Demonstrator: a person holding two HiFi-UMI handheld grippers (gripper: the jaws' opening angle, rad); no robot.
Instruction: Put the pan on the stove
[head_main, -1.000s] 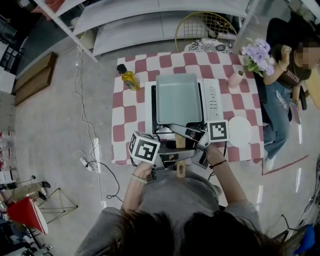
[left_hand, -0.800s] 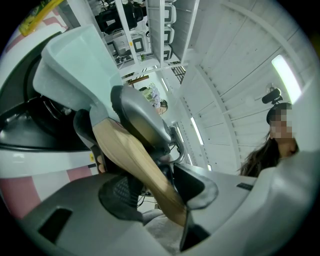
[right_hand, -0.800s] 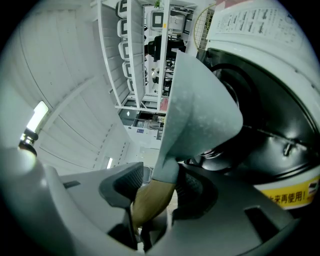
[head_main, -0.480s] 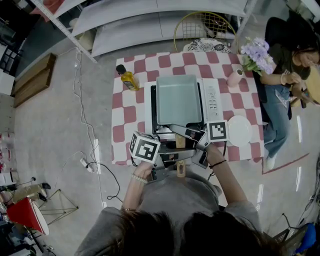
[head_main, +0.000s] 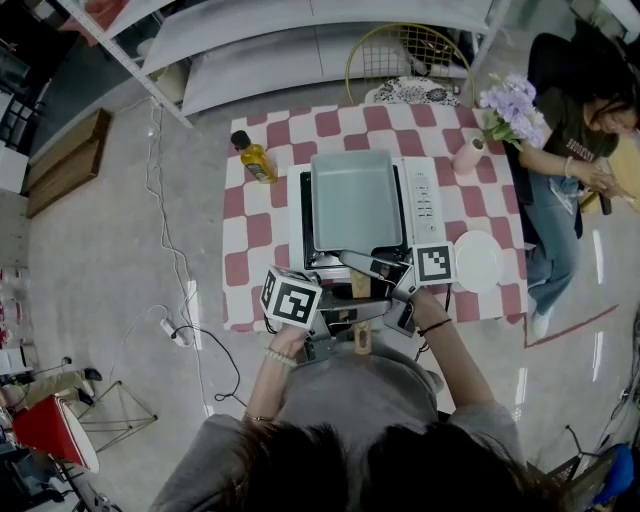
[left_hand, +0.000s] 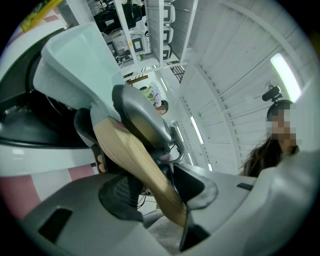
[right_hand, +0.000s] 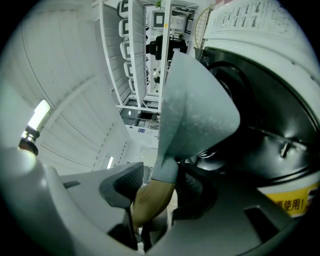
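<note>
One pan (head_main: 355, 198), one stove (head_main: 425, 200), one bottle (head_main: 257, 160), one plate (head_main: 477, 262), one vase (head_main: 467, 155)

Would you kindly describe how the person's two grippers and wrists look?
Both the left gripper and right gripper have pale grey shells with dark, textured fingers. Each carries a white cube printed with black square markers. A pale beaded bracelet circles the left wrist, a dark band the right.

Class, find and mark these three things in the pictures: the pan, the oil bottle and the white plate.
pan (head_main: 355, 198), head view, the middle of its flat bottom.
oil bottle (head_main: 258, 162), head view, its yellow body.
white plate (head_main: 477, 262), head view, its bare centre.
</note>
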